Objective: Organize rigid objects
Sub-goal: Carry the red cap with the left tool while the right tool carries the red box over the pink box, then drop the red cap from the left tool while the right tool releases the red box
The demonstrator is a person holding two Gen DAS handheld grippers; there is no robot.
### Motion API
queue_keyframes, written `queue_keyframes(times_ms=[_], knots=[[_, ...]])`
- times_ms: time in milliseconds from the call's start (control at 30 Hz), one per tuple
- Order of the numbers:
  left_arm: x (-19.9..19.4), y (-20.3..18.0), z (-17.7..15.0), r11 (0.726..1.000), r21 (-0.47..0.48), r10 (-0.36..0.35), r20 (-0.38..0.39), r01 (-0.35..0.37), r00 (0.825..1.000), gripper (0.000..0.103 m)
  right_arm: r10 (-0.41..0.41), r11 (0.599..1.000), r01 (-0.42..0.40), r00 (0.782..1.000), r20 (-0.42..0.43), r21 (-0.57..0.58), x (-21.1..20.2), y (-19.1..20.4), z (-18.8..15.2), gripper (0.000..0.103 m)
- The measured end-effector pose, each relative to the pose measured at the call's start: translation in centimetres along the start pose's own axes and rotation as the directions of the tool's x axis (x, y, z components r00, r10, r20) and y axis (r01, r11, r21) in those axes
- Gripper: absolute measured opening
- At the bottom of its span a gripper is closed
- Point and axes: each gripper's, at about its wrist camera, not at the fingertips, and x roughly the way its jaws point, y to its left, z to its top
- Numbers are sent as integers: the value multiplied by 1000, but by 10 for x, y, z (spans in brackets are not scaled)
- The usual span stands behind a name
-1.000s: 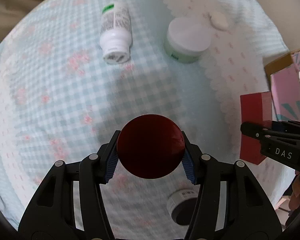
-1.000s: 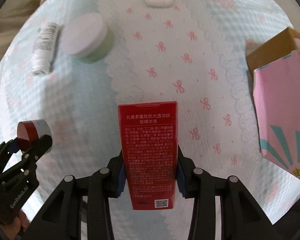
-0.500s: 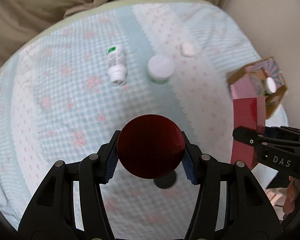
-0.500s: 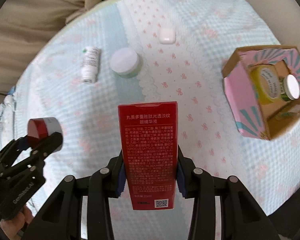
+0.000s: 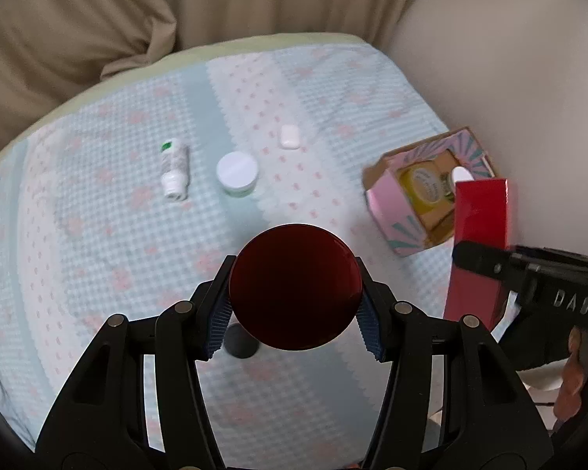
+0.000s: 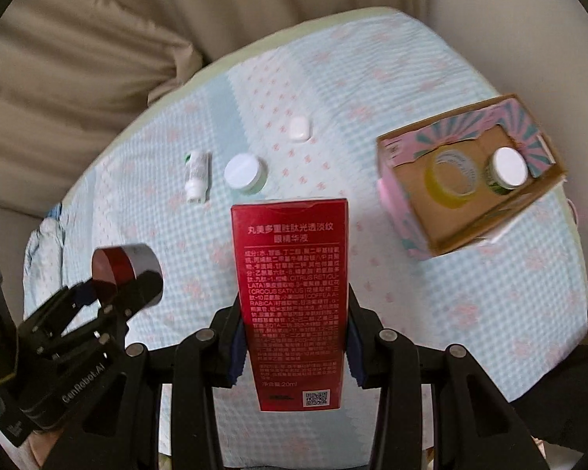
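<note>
My left gripper (image 5: 294,323) is shut on a small jar with a dark red lid (image 5: 294,286), held high above the bed; it also shows in the right wrist view (image 6: 127,270). My right gripper (image 6: 292,356) is shut on a tall red carton (image 6: 292,297), which also shows in the left wrist view (image 5: 478,250). An open pink cardboard box (image 6: 470,180) on the right holds a yellow jar (image 6: 450,172) and a white-capped jar (image 6: 507,168). A white bottle (image 5: 173,168), a white-lidded green jar (image 5: 237,174) and a small white case (image 5: 289,137) lie on the bed.
The bed cover (image 5: 98,254) is pale blue and white check with pink bows. Beige curtains (image 5: 98,19) hang behind the bed. A plain wall (image 5: 509,58) stands to the right, close to the box.
Both grippers have risen well above the bed with their objects still held. The items on the bed look smaller and the open box has come fully into view.
</note>
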Motion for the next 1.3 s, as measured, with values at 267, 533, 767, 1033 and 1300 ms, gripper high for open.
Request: queue_keyframes(times_ms=[267, 533, 767, 1033, 1300], knots=[[-5, -69, 21, 1000, -13, 11, 40, -10, 999, 51, 29, 999, -31, 997, 64, 34, -44, -67, 26, 38], [28, -155, 52, 999, -43, 8, 31, -7, 999, 51, 33, 999, -33, 996, 85, 2, -65, -156, 72, 38], [86, -218, 73, 998, -58, -3, -18, 2, 1000, 51, 7, 1000, -8, 999, 48, 13, -48, -236, 123, 38], [163, -257, 81, 998, -63, 16, -110, -23, 994, 51, -38, 998, 35, 998, -52, -60, 12, -294, 171, 38], [226, -253, 67, 994, -65, 73, -210, -88, 975, 51, -90, 985, 69, 988, -127, -159, 70, -325, 182, 38]])
